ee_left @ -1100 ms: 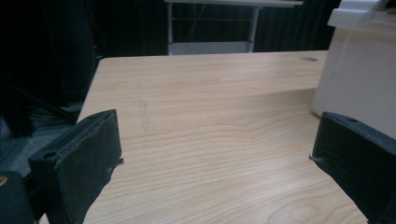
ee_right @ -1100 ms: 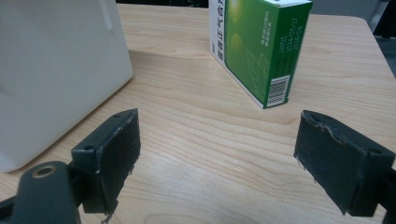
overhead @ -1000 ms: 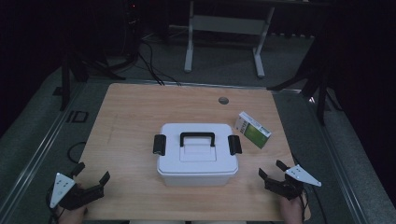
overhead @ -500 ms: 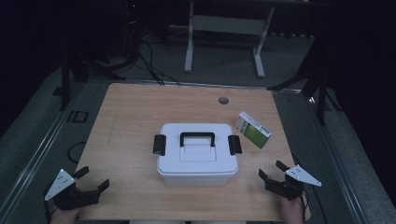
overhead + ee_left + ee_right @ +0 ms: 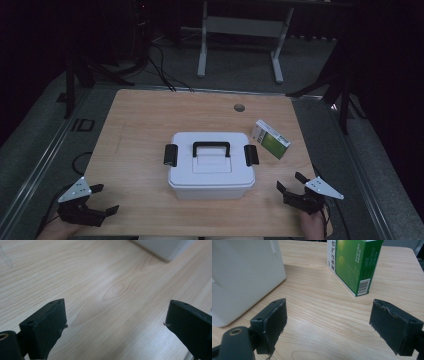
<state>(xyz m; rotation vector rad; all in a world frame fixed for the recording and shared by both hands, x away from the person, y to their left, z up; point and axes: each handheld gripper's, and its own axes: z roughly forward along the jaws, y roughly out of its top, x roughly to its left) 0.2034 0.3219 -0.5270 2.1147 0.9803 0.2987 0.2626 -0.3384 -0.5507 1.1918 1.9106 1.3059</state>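
A white lidded storage box with a black handle and two black side latches sits at the middle of the wooden table. Its corner appears in the left gripper view and its side in the right gripper view. A green and white carton stands to the box's right. My left gripper hovers open at the table's front left corner. My right gripper is open at the front right, between box and carton, with nothing between its jaws.
A small dark round grommet sits near the table's far edge. Beyond the table stand a grey metal frame, cables on the floor and black tripod legs at the right. Bare wood lies left of the box.
My left gripper has drifted toward the front edge and a little right, its jaws staying open. The right gripper, the box and the carton have stayed put.
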